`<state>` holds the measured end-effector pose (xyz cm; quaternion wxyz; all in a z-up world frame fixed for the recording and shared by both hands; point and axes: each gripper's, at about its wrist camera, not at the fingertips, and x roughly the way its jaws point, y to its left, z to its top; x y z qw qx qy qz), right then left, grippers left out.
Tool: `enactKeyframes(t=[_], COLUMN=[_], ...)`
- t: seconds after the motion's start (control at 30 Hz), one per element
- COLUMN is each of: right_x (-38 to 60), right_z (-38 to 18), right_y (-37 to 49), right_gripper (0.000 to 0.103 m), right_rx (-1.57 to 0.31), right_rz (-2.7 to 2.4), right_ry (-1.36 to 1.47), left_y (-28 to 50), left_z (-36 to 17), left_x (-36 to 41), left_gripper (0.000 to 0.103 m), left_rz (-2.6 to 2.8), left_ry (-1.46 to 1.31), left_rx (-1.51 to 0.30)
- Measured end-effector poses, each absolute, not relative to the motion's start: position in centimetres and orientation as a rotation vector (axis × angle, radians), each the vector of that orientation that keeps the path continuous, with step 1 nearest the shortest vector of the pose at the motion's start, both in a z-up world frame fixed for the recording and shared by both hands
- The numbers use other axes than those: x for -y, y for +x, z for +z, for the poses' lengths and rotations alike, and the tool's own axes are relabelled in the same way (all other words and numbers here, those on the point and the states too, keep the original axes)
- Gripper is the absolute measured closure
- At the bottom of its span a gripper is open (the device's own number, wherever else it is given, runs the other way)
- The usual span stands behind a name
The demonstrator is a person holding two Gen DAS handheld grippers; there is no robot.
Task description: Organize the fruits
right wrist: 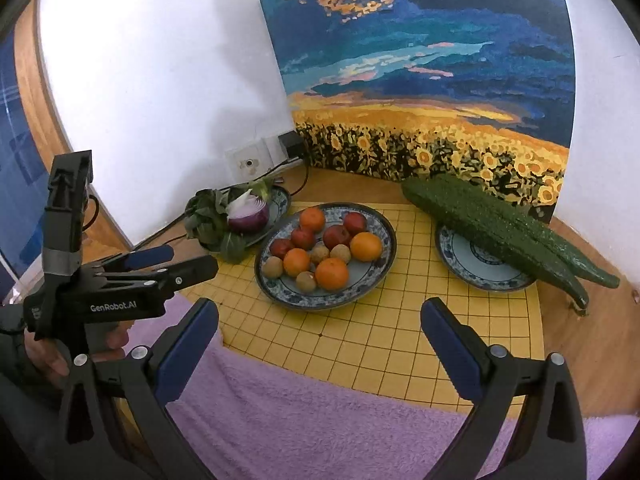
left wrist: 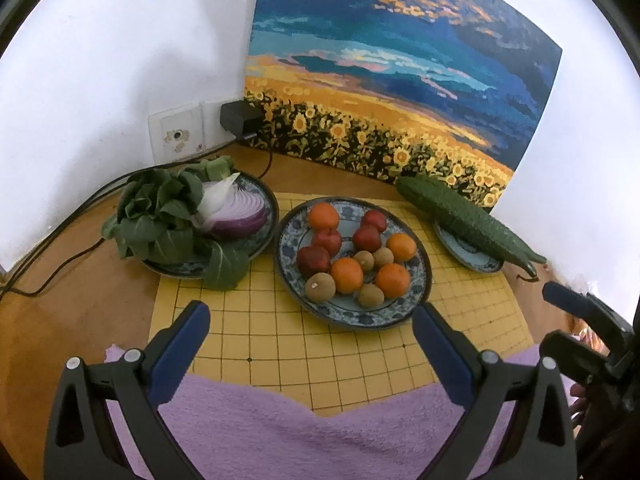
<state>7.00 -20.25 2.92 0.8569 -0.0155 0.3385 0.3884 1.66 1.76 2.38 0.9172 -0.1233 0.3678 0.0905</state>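
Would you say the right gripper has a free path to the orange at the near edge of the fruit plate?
Probably yes. The right gripper is open and holds nothing, and only bare yellow mat lies between it and that orange, which sits uncovered among the other fruit.

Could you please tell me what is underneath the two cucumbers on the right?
A small blue-patterned plate lies under the cucumbers, on the yellow grid mat. Its far right rim is covered, and both cucumbers overhang it.

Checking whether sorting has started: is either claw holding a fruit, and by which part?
Nothing is held. The left claw and right claw are both open over the purple towel, short of the fruit plate.
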Motion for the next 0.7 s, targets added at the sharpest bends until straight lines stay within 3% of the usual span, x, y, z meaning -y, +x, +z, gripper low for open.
enactKeyframes(t=[0.7], right_x=[19.91], right_z=[2.54], right_y=[7.35], right_gripper=[0.000], right_rx=[-0.749], right_rz=[0.822], right_ry=[-0.054], left_y=[2.05], left_z=[2.26], left_x=[-1.73], left_gripper=[0.000], left_rz=[0.192], left_ry=[-0.254], left_rx=[-0.769])
